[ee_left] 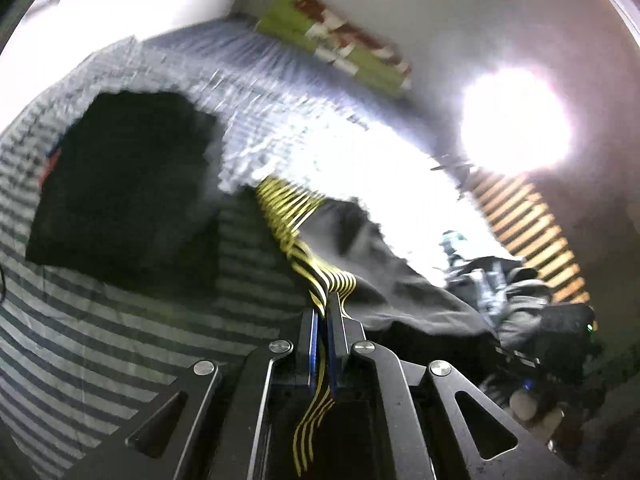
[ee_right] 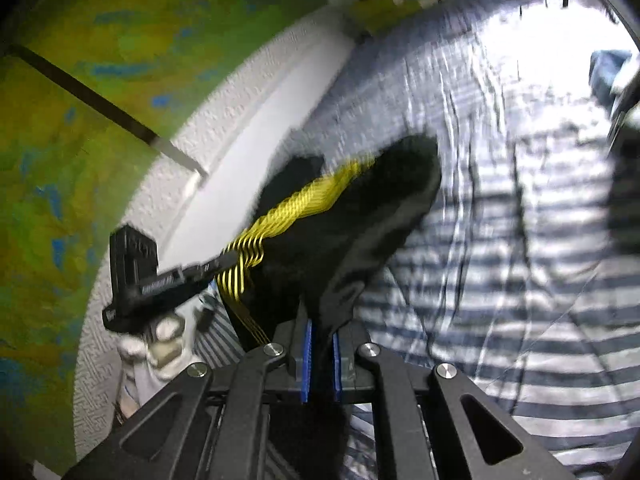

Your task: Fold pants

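The pants [ee_left: 384, 268] are dark with thin yellow side stripes [ee_left: 288, 216] and hang stretched in the air between both grippers above the bed. My left gripper [ee_left: 324, 314] is shut on the yellow-striped edge, which runs down between its blue pads. In the right wrist view my right gripper [ee_right: 320, 332] is shut on a bunch of the black pants [ee_right: 360, 208]. Further left there, the left gripper [ee_right: 228, 262] pinches the yellow stripes [ee_right: 288, 208], with a hand [ee_right: 164, 336] behind it. The right gripper [ee_left: 496, 292] shows blurred at the right of the left wrist view.
A grey-and-white striped bedsheet [ee_left: 100, 320] lies under everything. A second dark garment [ee_left: 120, 184] rests flat on it at the left. A green and red patterned item [ee_left: 340, 48] sits at the bed's far edge. Bright glare [ee_left: 516, 120] and wooden slats [ee_left: 532, 232] are on the right.
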